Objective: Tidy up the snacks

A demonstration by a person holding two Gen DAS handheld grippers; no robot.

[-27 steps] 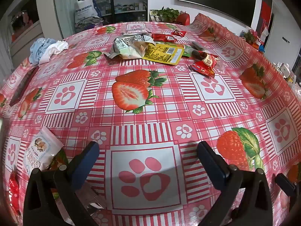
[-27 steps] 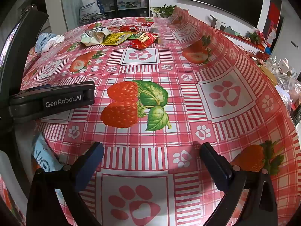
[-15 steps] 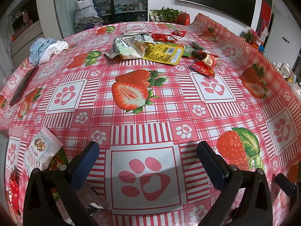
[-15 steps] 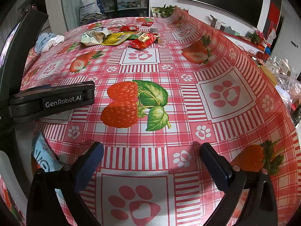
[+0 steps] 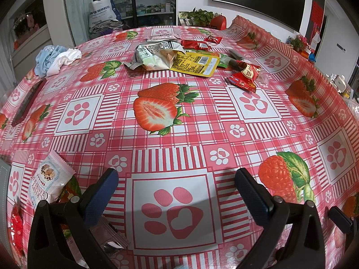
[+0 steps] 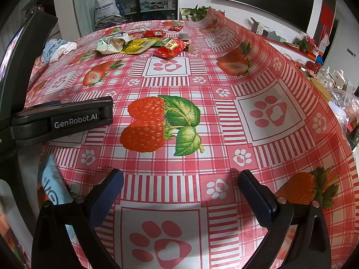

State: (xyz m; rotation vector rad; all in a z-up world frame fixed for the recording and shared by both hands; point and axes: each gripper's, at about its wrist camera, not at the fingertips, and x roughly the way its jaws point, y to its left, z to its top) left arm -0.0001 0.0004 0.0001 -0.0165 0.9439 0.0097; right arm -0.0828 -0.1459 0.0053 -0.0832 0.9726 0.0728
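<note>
A heap of snack packets lies at the far side of the strawberry tablecloth: a crumpled silver-white bag (image 5: 154, 53), a yellow packet (image 5: 195, 63), red packets (image 5: 196, 44) and a red wrapped snack (image 5: 245, 77). The heap also shows in the right wrist view, with the yellow packet (image 6: 138, 46) and a red packet (image 6: 170, 48). A white cranberry snack packet (image 5: 48, 179) lies near my left gripper (image 5: 177, 187), which is open and empty. My right gripper (image 6: 179, 186) is open and empty over the near cloth. The left gripper's body (image 6: 60, 118) shows at left in the right wrist view.
A blue and white cloth bundle (image 5: 56, 58) lies at the far left of the table. A dark red flat object (image 5: 27, 103) lies near the left edge. A foil wrapper (image 5: 110, 237) lies under the left finger. Shelves and cluttered counters stand beyond the table.
</note>
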